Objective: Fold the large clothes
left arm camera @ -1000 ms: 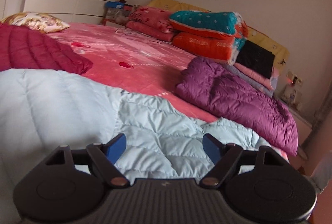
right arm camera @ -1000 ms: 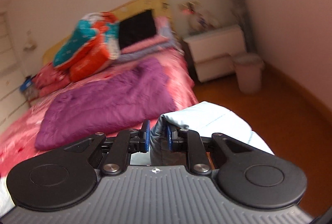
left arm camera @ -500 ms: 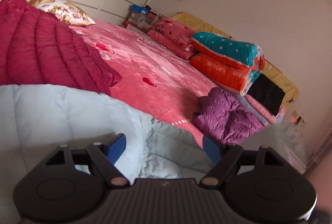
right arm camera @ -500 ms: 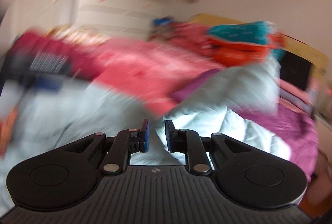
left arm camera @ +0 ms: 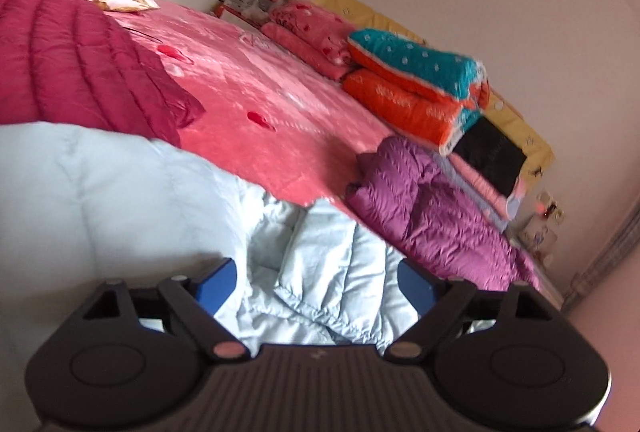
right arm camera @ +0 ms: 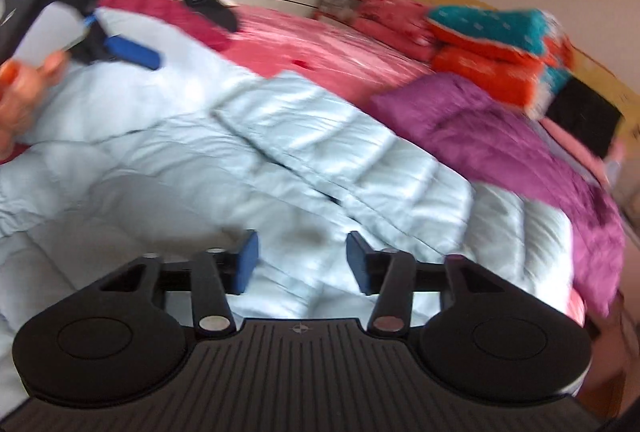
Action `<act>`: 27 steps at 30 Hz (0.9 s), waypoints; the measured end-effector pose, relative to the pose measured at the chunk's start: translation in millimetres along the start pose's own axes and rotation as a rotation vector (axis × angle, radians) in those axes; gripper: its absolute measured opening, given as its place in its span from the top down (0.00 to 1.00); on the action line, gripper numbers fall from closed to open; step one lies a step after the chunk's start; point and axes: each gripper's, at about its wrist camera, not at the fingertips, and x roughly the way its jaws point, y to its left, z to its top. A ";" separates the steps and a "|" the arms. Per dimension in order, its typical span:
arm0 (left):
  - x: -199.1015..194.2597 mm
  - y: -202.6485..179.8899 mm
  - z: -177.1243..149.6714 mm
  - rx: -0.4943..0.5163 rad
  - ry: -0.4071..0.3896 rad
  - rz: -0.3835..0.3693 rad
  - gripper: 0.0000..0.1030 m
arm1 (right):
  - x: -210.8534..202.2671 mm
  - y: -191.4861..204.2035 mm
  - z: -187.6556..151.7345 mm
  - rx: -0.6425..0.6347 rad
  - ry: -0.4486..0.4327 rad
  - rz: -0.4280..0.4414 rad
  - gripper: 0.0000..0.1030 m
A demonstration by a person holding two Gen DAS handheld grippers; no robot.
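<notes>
I see a pale blue quilted down jacket point(right arm camera: 248, 168) spread across the near side of the bed point(left arm camera: 280, 104), puffy and rumpled. One sleeve point(right arm camera: 320, 136) lies folded over its body, slanting toward the purple down jacket point(right arm camera: 500, 136) that lies just beside it on the right. A dark red quilted jacket point(left arm camera: 72, 64) lies behind it on the left.

The black left gripper with blue pads point(left arm camera: 316, 282) has just opened wider, and the black right gripper point(right arm camera: 302, 258) has just opened, both holding nothing.
</notes>
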 end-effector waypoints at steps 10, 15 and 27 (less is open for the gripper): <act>42.2 -12.2 -1.3 0.192 0.038 0.070 0.14 | -26.4 -67.4 -35.3 0.304 0.037 -0.208 0.03; 63.6 -13.7 -2.9 0.234 0.061 0.079 0.14 | -23.9 -102.5 -53.6 0.503 0.039 -0.254 0.02; 89.3 -12.7 -8.5 0.203 0.145 0.022 0.22 | 3.5 -125.9 -57.4 0.589 0.074 -0.296 0.00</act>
